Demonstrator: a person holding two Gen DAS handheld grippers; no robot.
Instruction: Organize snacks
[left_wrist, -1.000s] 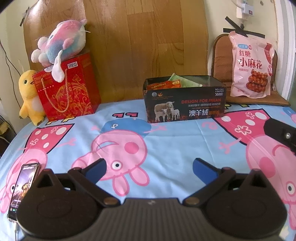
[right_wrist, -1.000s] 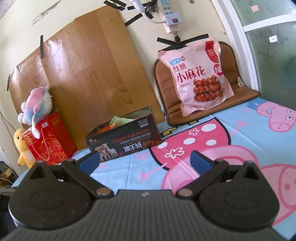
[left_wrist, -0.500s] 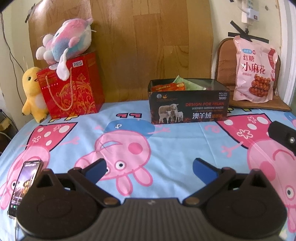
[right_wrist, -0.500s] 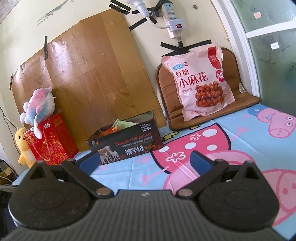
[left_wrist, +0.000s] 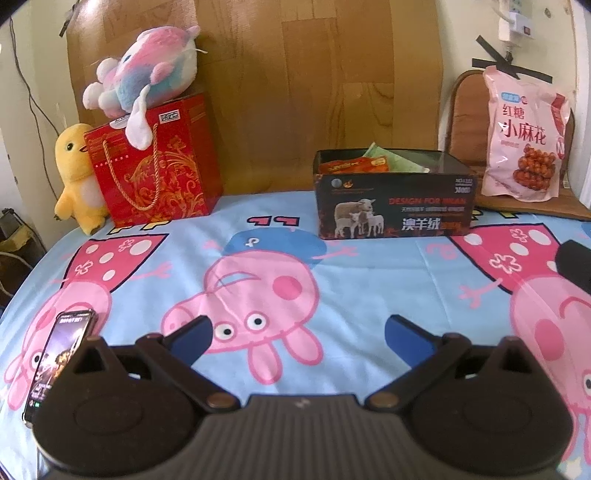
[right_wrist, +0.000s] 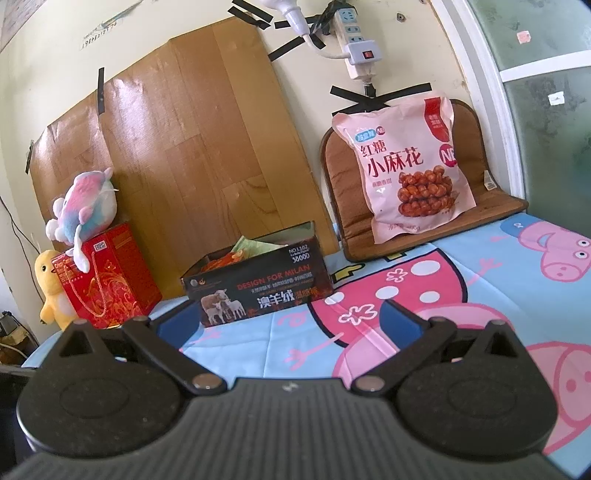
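Note:
A dark open box (left_wrist: 393, 201) with sheep on its front stands at the back of the table and holds orange (left_wrist: 354, 164) and green (left_wrist: 399, 160) snack packets; it also shows in the right wrist view (right_wrist: 258, 284). A big pink snack bag (left_wrist: 524, 136) leans on a brown cushion at the back right, also in the right wrist view (right_wrist: 410, 166). My left gripper (left_wrist: 297, 334) is open and empty, low over the cloth. My right gripper (right_wrist: 284, 317) is open and empty, well short of the box; part of it shows in the left wrist view (left_wrist: 572, 266).
A red gift bag (left_wrist: 155, 166) with a plush toy (left_wrist: 147, 81) on top and a yellow plush duck (left_wrist: 75, 177) stand at the back left. A phone (left_wrist: 55, 354) lies at the left near edge. A cartoon-pig cloth (left_wrist: 258, 288) covers the table.
Both grippers have drawn back and away from the box and the pink bag, which look smaller and farther. Both stay open and empty.

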